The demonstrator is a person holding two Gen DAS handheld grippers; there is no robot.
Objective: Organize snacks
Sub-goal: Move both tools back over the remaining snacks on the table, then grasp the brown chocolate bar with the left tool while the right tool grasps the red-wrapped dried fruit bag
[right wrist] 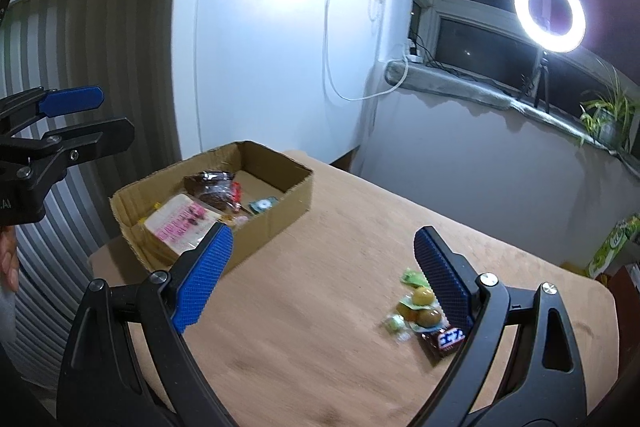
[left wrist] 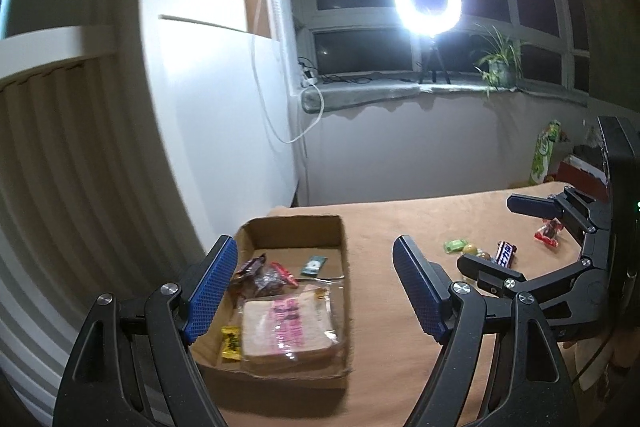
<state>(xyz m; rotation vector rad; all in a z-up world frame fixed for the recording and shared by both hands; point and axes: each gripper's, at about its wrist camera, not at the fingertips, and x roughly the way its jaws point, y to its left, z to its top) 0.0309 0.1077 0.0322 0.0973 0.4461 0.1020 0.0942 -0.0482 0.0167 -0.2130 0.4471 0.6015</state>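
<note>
Both your grippers, left (left wrist: 314, 291) and right (right wrist: 320, 283), gape wide, empty. The chocolate bar (right wrist: 444, 341) looks light and slippery; pinch its middle.

The ring light (left wrist: 427, 1) glares hard against black panes (haloed, blown out); walls left of it bow and smear.
</note>
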